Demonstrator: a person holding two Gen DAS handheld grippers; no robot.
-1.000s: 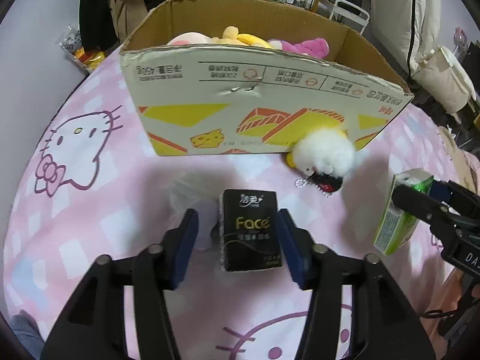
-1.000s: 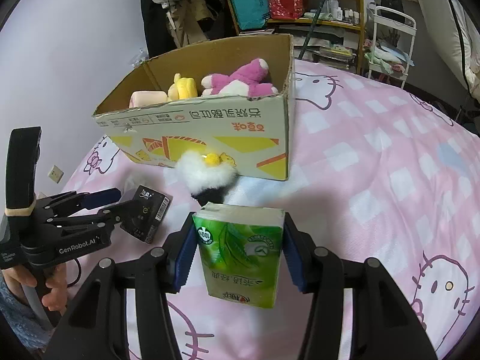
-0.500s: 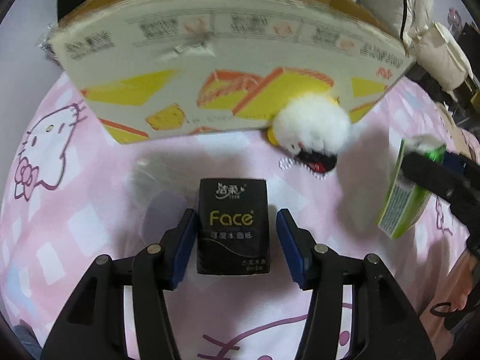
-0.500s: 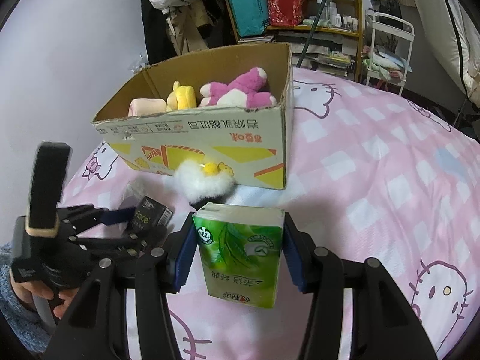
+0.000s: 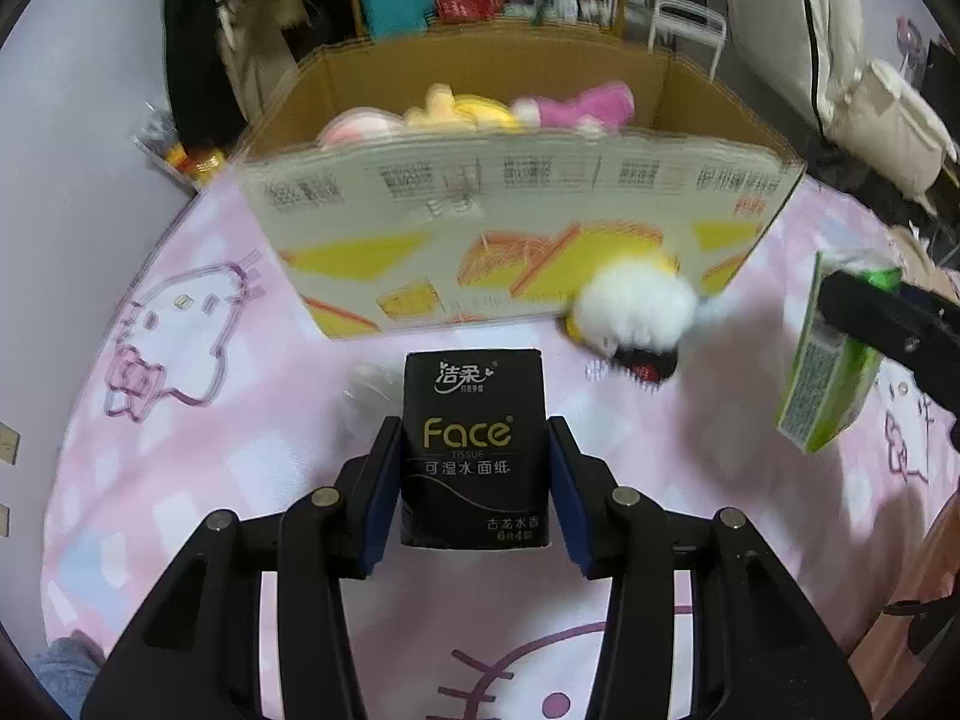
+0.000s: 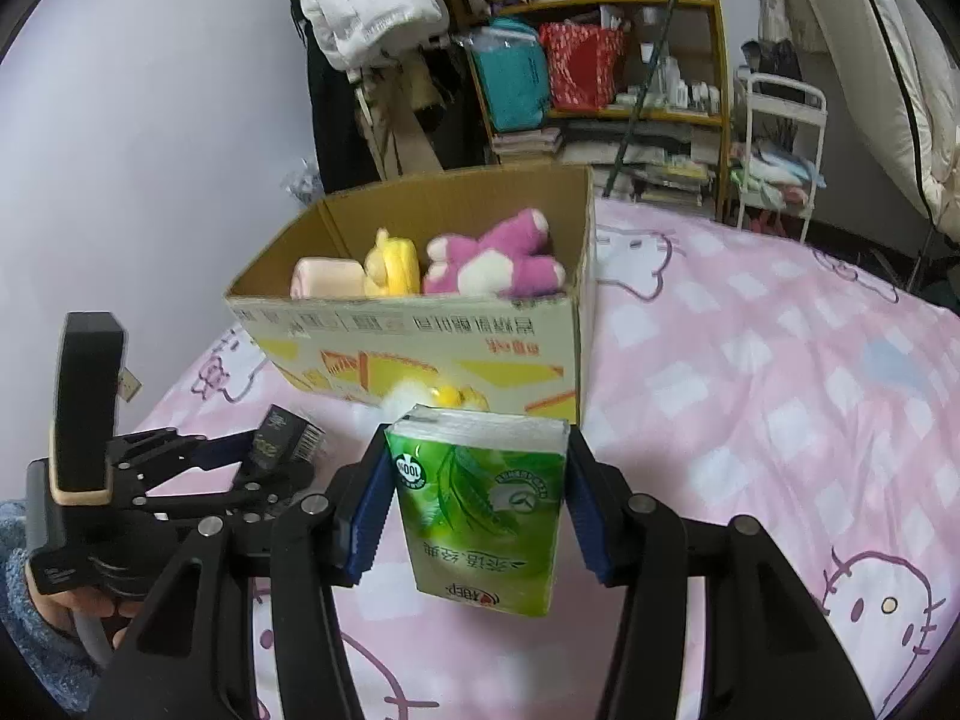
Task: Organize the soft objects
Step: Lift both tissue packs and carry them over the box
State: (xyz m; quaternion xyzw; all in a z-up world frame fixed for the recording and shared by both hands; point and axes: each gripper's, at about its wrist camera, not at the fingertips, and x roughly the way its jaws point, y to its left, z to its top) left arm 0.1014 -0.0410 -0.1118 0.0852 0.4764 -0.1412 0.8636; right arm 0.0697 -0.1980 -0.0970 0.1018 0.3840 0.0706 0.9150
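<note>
The left gripper (image 5: 474, 468) has just been closing, and its blue pads now press on both sides of a black tissue pack (image 5: 473, 450), which stands upright at the centre of the left wrist view, lifted off the pink bedspread (image 5: 180, 450). The right gripper (image 6: 477, 498) is clamped on a green tissue pack (image 6: 480, 504), held upright at the lower centre of its own view and seen at the right edge of the left one. Behind both, in the upper middle, sits an open cardboard box (image 6: 420, 348) holding a pink plush toy (image 6: 498, 258), a yellow plush toy (image 6: 393, 264) and a pale pink cushion (image 6: 324, 276). A white fluffy toy (image 5: 636, 306) lies on the bedspread against the box's front wall.
</note>
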